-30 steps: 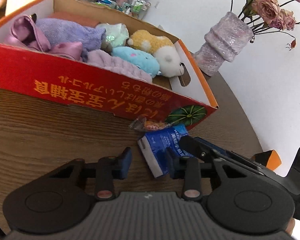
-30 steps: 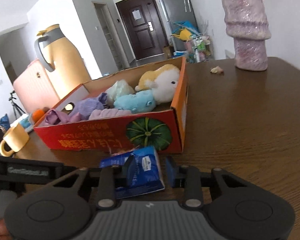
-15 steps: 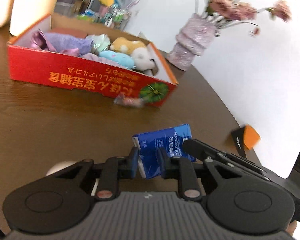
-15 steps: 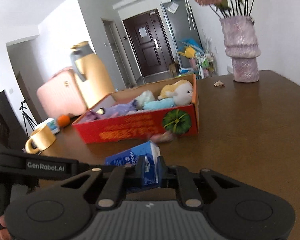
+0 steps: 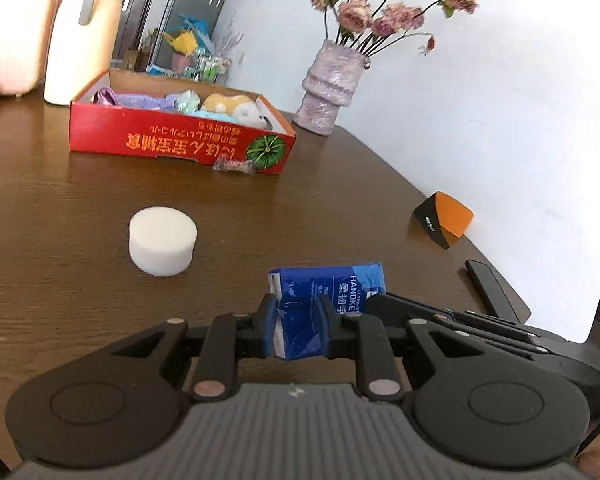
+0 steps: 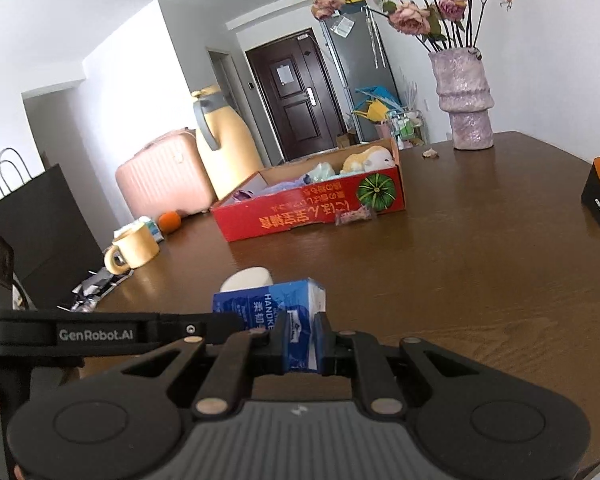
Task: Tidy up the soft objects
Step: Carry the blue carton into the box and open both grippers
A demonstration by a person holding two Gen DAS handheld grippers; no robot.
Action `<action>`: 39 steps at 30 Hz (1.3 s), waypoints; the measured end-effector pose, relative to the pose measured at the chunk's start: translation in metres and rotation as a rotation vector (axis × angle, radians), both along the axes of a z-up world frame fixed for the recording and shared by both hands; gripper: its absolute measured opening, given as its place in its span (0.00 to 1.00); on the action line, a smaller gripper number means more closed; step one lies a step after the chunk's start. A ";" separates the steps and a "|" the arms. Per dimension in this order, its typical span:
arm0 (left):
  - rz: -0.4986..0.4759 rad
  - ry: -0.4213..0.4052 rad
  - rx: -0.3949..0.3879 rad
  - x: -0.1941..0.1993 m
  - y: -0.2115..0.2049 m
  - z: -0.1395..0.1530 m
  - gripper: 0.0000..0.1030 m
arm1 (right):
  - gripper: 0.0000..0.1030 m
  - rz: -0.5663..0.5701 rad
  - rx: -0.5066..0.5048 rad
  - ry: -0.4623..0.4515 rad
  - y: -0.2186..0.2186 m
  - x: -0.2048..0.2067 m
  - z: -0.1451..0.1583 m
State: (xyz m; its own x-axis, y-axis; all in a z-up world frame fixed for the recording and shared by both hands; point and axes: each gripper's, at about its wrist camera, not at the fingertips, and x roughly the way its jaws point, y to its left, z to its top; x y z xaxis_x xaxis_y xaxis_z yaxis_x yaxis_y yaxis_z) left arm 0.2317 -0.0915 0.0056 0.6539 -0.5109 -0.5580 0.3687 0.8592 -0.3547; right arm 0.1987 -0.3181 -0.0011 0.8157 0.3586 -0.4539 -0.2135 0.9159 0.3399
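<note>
The blue tissue pack [image 5: 300,316] is being held above the brown wooden table [image 5: 80,184], well apart from the red cardboard box [image 5: 172,142]. Its wrapper is showing white lettering, "HANDKE" with Chinese characters, a white end panel, and creases where it is being squeezed. The left gripper [image 5: 298,326] is pinching one end of it, jaws narrowed onto the pack; the right gripper [image 6: 302,340] is clamping the other end [image 6: 296,328] the same way, so both are sharing the one pack.

Inside the box, a yellow-and-white plush toy [image 5: 230,106], a pale green soft item and purple cloth [image 5: 140,101] are lying together; the near wall is cutting off their lower parts. A small crinkled wrapper [image 5: 232,166] is resting against the box front, its print too blurred to read. A white foam cylinder [image 5: 162,246] is standing on the table near the pack; in the right wrist view the pack is hiding most of it. The left gripper's body is covering the pack's near end.
</note>
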 end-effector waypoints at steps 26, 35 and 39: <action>0.200 -0.191 -0.052 0.014 0.052 0.034 0.21 | 0.12 0.138 -0.051 -0.115 0.057 0.053 0.042; 0.097 -0.170 -0.041 0.121 0.027 0.047 0.20 | 0.13 0.051 0.040 -0.089 0.024 0.142 0.047; 0.034 -0.096 -0.068 0.195 0.006 0.058 0.20 | 0.13 0.022 0.096 -0.025 -0.009 0.207 0.055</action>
